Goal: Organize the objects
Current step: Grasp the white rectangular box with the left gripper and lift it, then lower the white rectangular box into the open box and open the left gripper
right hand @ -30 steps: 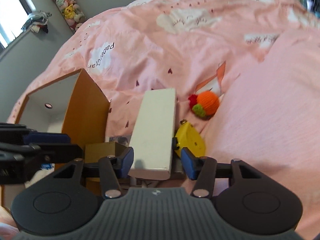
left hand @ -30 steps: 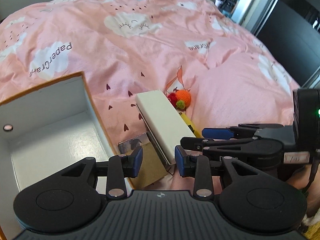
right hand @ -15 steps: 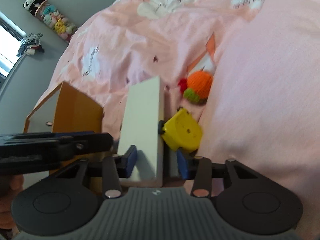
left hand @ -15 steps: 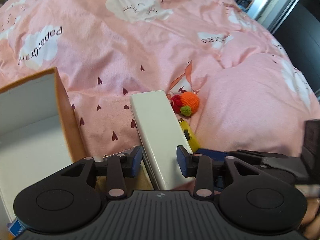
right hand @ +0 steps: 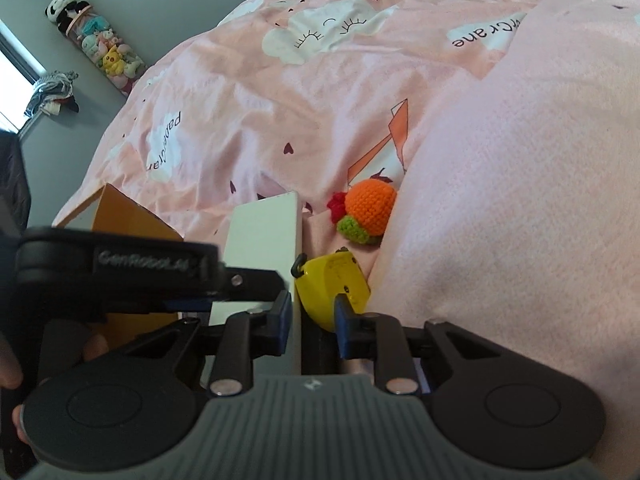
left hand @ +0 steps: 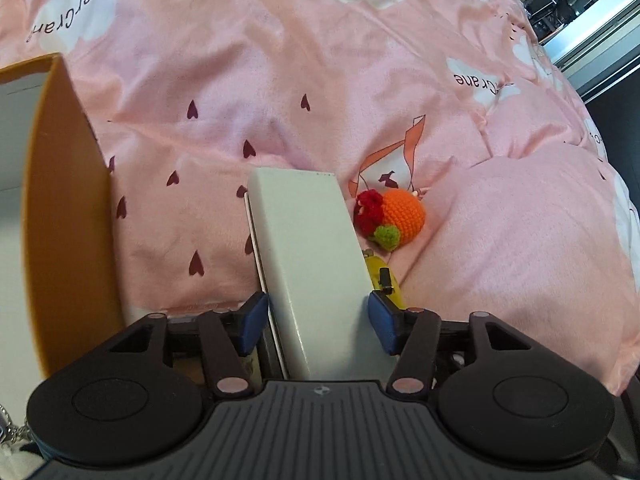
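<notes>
My left gripper [left hand: 318, 326], jaws opening, straddles the white box [left hand: 308, 248] running lengthwise straight ahead; right gripper [right hand: 310, 320] closing on its edge.

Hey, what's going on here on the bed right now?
A person is tidying small things on a pink duvet with two handheld grippers. The left gripper, jaws opening, straddles a white box without pressing it. The right gripper is closing beside it, between the white box and a yellow tape measure; what its pads pinch is unclear. A crochet orange lies just beyond, and an open orange box stands to the left.
</notes>
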Tool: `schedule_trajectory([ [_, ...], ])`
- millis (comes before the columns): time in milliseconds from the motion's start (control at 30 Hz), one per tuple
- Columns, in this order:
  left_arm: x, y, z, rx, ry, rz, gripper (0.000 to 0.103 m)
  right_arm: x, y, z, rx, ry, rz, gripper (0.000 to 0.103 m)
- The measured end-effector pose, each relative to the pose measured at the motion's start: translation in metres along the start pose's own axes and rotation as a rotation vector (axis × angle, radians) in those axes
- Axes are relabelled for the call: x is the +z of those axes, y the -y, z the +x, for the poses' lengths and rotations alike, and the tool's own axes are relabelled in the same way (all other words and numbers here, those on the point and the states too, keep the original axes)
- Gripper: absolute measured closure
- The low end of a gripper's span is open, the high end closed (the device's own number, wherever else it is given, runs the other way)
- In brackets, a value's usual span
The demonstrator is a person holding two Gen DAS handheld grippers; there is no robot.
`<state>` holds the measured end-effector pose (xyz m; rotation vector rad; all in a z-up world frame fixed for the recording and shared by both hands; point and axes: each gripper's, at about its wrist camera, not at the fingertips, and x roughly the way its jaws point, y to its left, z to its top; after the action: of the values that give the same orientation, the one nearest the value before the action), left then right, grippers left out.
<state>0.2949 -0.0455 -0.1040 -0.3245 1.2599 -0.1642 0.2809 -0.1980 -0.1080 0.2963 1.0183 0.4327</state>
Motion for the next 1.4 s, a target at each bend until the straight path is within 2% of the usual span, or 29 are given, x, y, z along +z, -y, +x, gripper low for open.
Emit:
schedule_trajectory([
  [267, 0.008, 0.003, 0.016, -0.035, 0.014, -0.026, 0.036, 0.0, 0.006, 0.001, 0.017, -0.001, 0.008, 0.08],
  [467, 0.012, -0.004, 0.029, -0.059, 0.0, -0.074, 0.027, 0.0, 0.009, -0.001, 0.002, 0.008, 0.017, 0.082],
  [500, 0.013, -0.002, 0.03, -0.058, -0.001, -0.071, 0.029, 0.0, 0.008, -0.001, -0.005, 0.011, 0.015, 0.083],
  [533, 0.013, 0.0, 0.03, -0.063, 0.0, -0.064, 0.037, 0.0, 0.008, -0.001, -0.012, 0.014, 0.012, 0.084],
  [667, 0.01, 0.009, 0.021, -0.034, 0.031, -0.02, 0.046, 0.001, 0.009, -0.003, -0.022, 0.022, 0.008, 0.085],
  [700, 0.009, 0.011, 0.017, -0.024, 0.047, -0.006, 0.049, 0.0, 0.009, -0.004, -0.021, 0.023, 0.007, 0.085],
  [767, 0.006, 0.016, 0.006, -0.018, 0.082, 0.036, 0.061, 0.0, 0.007, -0.006, -0.03, 0.025, -0.002, 0.085],
  [867, 0.003, 0.024, -0.011, -0.013, 0.12, 0.115, 0.069, -0.001, 0.004, -0.011, -0.031, 0.036, -0.011, 0.083],
  [967, 0.002, 0.024, -0.028, -0.006, 0.15, 0.153, 0.071, 0.0, -0.001, -0.018, -0.029, 0.051, -0.023, 0.079],
  [1067, 0.002, 0.017, -0.05, -0.059, 0.155, 0.15, 0.071, 0.0, -0.008, -0.026, 0.004, 0.049, -0.035, 0.079],
  [1200, -0.002, 0.013, -0.088, -0.072, 0.202, 0.201, 0.071, -0.001, -0.03, -0.031, 0.058, 0.024, -0.102, 0.077],
  [1400, -0.012, 0.003, -0.153, -0.062, 0.274, 0.32, 0.071, -0.003, -0.067, -0.024, 0.152, -0.056, -0.187, 0.057],
])
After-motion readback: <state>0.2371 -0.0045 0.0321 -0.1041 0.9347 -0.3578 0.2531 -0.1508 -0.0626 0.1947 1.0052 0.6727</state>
